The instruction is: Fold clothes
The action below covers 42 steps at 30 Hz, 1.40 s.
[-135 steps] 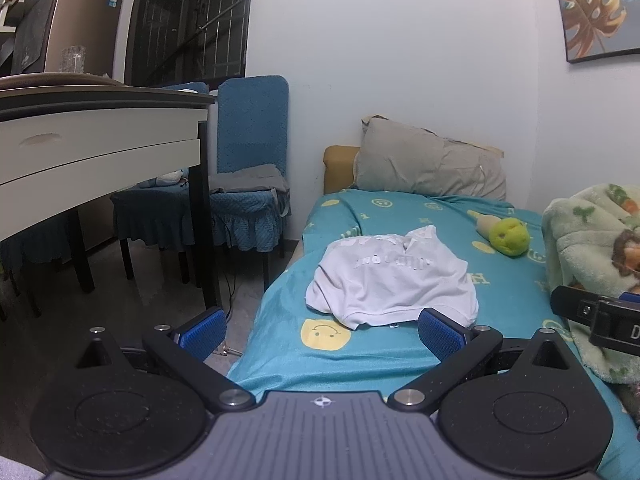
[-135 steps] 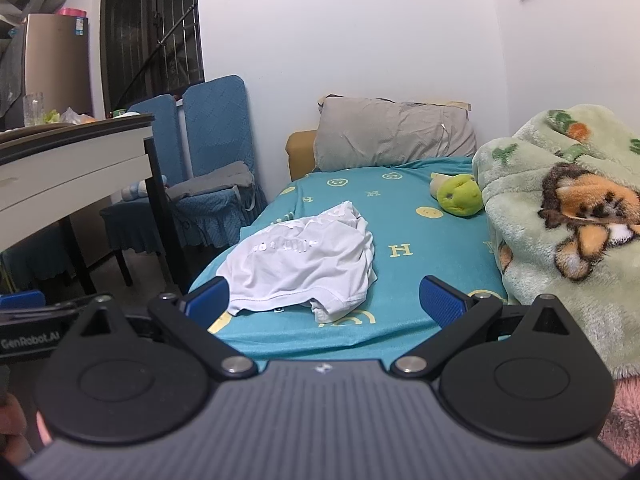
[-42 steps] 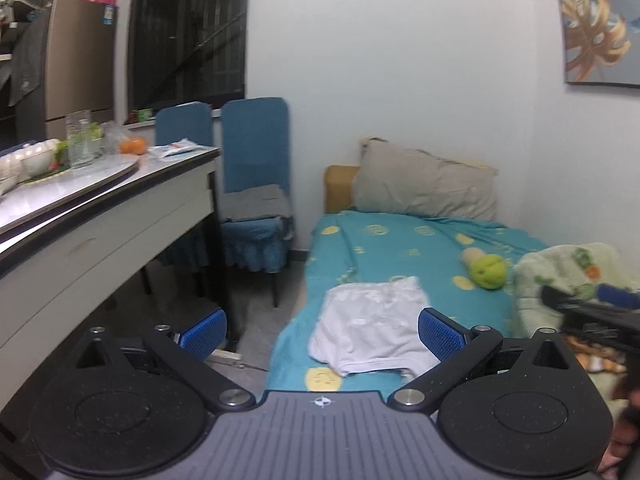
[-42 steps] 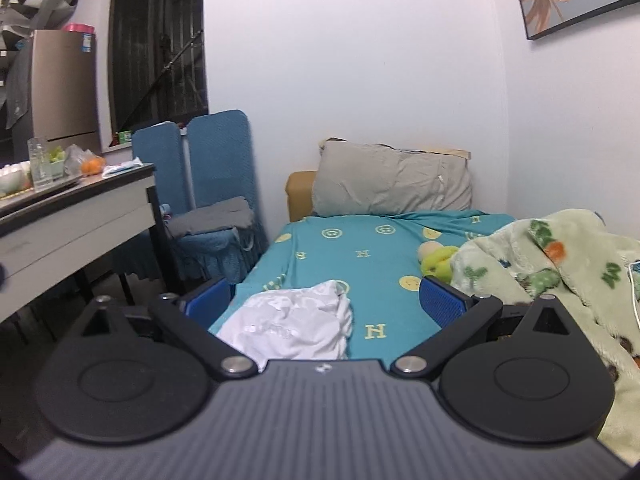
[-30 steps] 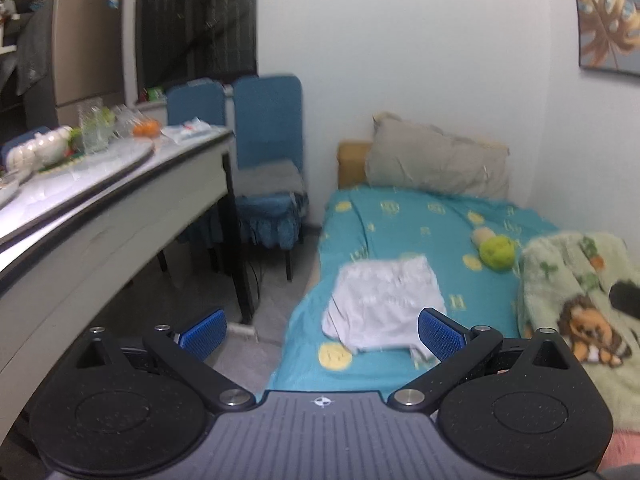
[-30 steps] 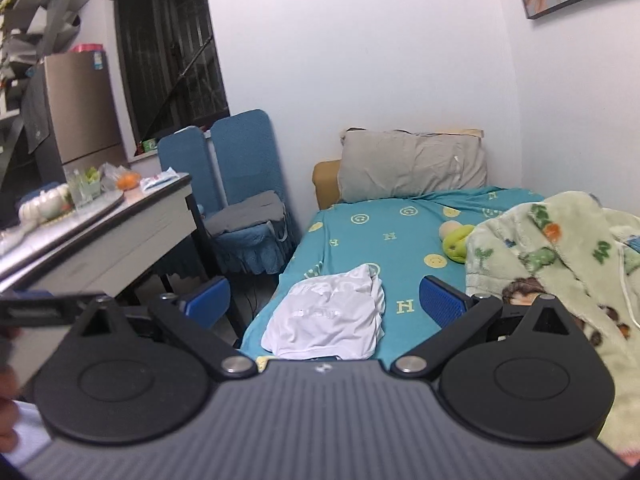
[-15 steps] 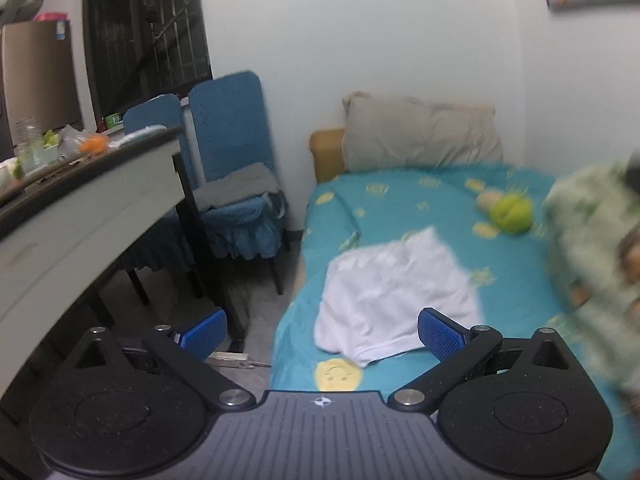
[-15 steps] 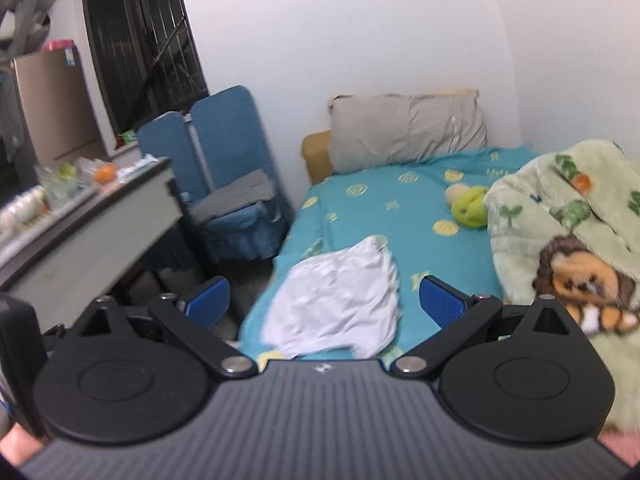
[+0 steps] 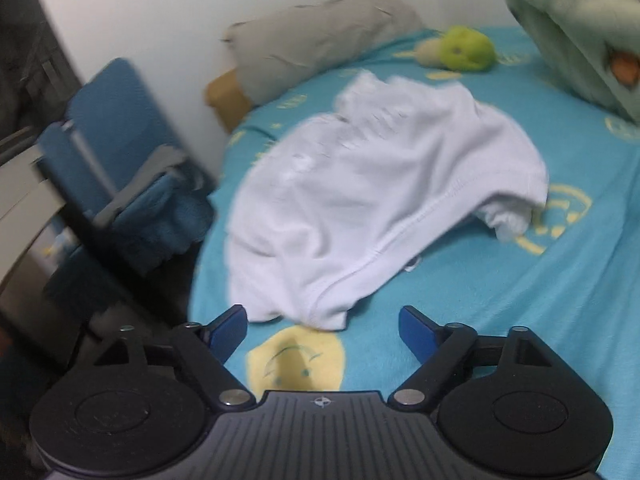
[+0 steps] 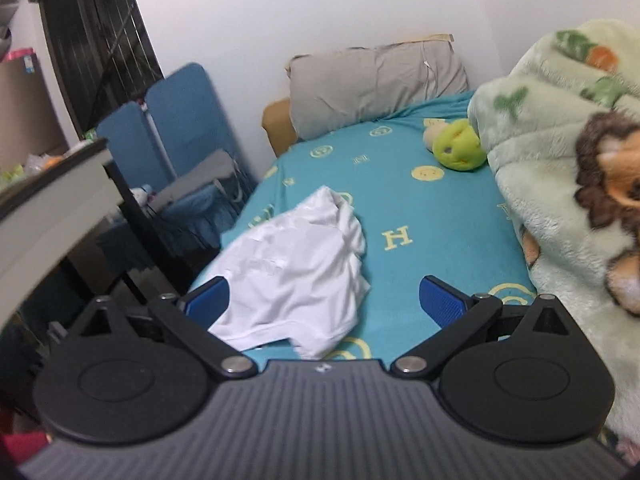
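Note:
A crumpled white garment point(image 9: 372, 200) lies on the teal bed sheet point(image 9: 500, 300) near the bed's left edge. It also shows in the right wrist view point(image 10: 296, 272). My left gripper point(image 9: 324, 330) is open and empty, just short of the garment's near hem. My right gripper point(image 10: 324, 300) is open and empty, over the garment's near right part, a little above the bed.
A grey pillow point(image 10: 376, 84) lies at the head of the bed. A green plush toy point(image 10: 456, 146) sits beside a pale green animal blanket point(image 10: 560, 168) on the right. Blue chairs point(image 10: 180, 140) and a white desk point(image 10: 52, 216) stand to the left.
Both grippers have moved closer to the bed and down toward the white garment. The left one has tilted and now sits right at the garment's hem. Both stay open.

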Each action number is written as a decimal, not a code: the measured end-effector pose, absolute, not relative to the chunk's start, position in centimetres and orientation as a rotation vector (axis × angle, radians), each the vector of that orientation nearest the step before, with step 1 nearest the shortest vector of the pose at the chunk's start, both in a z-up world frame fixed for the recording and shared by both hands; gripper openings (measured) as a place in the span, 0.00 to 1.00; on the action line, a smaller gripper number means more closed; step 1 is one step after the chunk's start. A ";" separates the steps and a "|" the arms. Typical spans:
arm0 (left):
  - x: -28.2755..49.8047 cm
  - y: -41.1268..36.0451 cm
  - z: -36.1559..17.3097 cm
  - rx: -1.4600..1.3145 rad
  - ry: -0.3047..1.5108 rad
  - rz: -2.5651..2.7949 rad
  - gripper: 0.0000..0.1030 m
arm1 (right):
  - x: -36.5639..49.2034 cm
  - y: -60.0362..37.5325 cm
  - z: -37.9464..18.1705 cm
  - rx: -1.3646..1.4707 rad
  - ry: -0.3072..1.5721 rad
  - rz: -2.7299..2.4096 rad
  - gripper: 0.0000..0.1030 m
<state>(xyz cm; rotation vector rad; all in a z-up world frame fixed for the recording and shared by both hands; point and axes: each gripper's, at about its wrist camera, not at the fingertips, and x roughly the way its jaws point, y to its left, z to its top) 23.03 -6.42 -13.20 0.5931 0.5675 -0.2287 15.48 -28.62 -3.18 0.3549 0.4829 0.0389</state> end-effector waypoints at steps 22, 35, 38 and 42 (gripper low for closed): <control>13.1 -3.5 -1.8 0.251 0.335 -0.342 0.13 | 15.5 -26.9 -6.8 0.274 0.523 0.073 1.00; 7.8 -0.2 -1.6 0.046 0.322 -0.415 0.13 | 14.3 -19.6 -7.6 0.068 0.603 0.254 1.00; 9.8 0.7 -3.0 -0.042 0.363 -0.425 0.13 | 15.6 -18.4 -8.8 0.049 0.609 0.213 1.00; 12.0 2.3 -4.9 -0.136 0.419 -0.416 0.13 | 17.7 -17.9 -10.6 0.059 0.622 0.137 0.91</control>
